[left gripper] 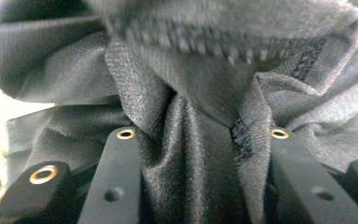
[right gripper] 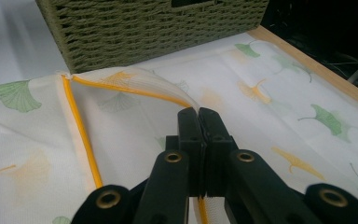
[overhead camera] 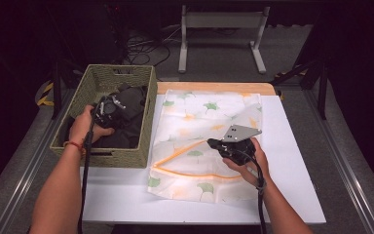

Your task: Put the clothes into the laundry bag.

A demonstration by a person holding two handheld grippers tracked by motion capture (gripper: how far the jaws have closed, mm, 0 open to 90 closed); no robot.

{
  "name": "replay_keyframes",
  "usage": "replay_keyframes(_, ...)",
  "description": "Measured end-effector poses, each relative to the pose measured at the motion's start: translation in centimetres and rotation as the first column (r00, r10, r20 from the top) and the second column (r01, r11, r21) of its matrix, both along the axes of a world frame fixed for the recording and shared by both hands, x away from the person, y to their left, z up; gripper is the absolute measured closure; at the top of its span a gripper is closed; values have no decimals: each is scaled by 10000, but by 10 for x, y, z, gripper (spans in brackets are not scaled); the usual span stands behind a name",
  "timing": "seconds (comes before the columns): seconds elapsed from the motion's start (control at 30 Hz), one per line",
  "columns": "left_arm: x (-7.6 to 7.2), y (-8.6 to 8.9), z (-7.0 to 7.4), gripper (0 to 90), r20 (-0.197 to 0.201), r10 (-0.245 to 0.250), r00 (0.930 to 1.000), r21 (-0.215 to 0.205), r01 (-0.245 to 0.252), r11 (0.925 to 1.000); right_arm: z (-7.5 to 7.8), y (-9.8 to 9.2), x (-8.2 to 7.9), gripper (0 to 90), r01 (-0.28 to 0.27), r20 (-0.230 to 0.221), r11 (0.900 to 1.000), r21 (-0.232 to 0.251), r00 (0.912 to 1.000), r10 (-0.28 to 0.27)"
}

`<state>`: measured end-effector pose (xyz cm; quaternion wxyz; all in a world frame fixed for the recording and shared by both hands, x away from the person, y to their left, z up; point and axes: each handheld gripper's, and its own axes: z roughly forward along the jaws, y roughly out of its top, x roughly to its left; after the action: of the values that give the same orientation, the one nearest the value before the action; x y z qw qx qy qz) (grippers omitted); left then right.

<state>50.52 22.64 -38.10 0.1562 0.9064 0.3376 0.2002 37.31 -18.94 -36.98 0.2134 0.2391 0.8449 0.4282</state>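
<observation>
The left tongs [overhead camera: 111, 108] are down in the woven basket [overhead camera: 90, 87], and in the left gripper view their two black jaws are clamped on a thick fold of the dark garment [left gripper: 191, 154], cloth bunched tight between them, a zipper running across just beyond. The right tongs [right gripper: 198, 116] are pressed together on the lifted edge of the laundry bag [overhead camera: 209, 117], right by its orange zipper trim [right gripper: 81, 140], holding the mouth up off the white surface [overhead camera: 292, 161]. The garment itself lies heaped in the basket, which stands just beside the bag on the left. I'd say the step in hand is picking the garment up so it can go into the bag. The next move, to my eye, calls for raising the cloth clear of the basket rim and carrying it across to the held-open mouth, while the right hand keeps that flap high enough for the bundle to slide under.
</observation>
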Motion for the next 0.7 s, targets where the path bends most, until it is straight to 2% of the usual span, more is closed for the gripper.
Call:
replay_keyframes(0.07, -8, 6, 7, 661, 396, -40, 9992, -364, 55, 9993, 1, -1, -1, 891, 75, 97, 9999, 70, 9999, -76)
replay_keyframes(0.13, -15, 13, 15, 662, 695, -63, 9976, -915, 127, 9957, 1, -1, -1, 892, 126, 165, 9998, 160, 9998, -129)
replay_keyframes(0.17, -15, 13, 15, 661, 695, -63, 9976, -915, 127, 9957, 2, -1, -1, 892, 166, 223, 9997, 184, 9996, -170)
replay_keyframes(0.2, -21, 17, 21, 661, 1033, 17, 9946, -1404, 128, 9900, 2, -1, -1, 892, 166, 223, 9997, 184, 9996, -170)
replay_keyframes(0.23, -25, 20, 26, 662, 1147, -49, 9934, -1745, 250, 9843, 2, -1, -1, 893, 201, 278, 9995, 236, 9994, -208)
replay_keyframes(0.27, -33, 24, 32, 663, 1440, -52, 9896, -2292, 385, 9726, 2, -1, -1, 894, 218, 298, 9995, 244, 9993, -226)
replay_keyframes(0.3, -37, 26, 35, 663, 1547, -93, 9879, -2468, 477, 9679, 2, -1, -1, 894, 221, 308, 9994, 257, 9993, -229)
replay_keyframes(0.33, -42, 26, 38, 663, 1734, -169, 9847, -2478, 602, 9669, 2, -1, -1, 894, 234, 333, 9994, 270, 9992, -243)
replay_keyframes(0.37, -42, 26, 38, 663, 1734, -169, 9847, -2478, 602, 9669, 2, -1, -1, 894, 234, 333, 9994, 270, 9992, -243)
replay_keyframes(0.4, -47, 27, 41, 663, 1965, -191, 9803, -2578, 704, 9636, 2, -1, -1, 894, 253, 358, 9993, 283, 9990, -263)
replay_keyframes(0.43, -51, 28, 43, 663, 2047, -181, 9787, -2753, 753, 9584, 3, -1, -1, 894, 280, 374, 9991, 316, 9989, -292)
replay_keyframes(0.47, -59, 30, 46, 664, 2284, -209, 9733, -2968, 901, 9507, 3, -2, 0, 894, 323, 387, 9989, 339, 9987, -336)
replay_keyframes(0.5, -59, 30, 46, 664, 2284, -209, 9733, -2968, 901, 9507, 3, -2, 0, 894, 323, 387, 9989, 339, 9987, -336)
replay_keyframes(0.6, -69, 32, 50, 664, 2528, -224, 9673, -3398, 1104, 9340, 3, -2, 1, 894, 395, 408, 9985, 372, 9983, -410)
replay_keyframes(0.7, -77, 33, 53, 665, 2782, -291, 9601, -3660, 1339, 9209, 3, -2, 2, 894, 466, 422, 9984, 328, 9980, -480)
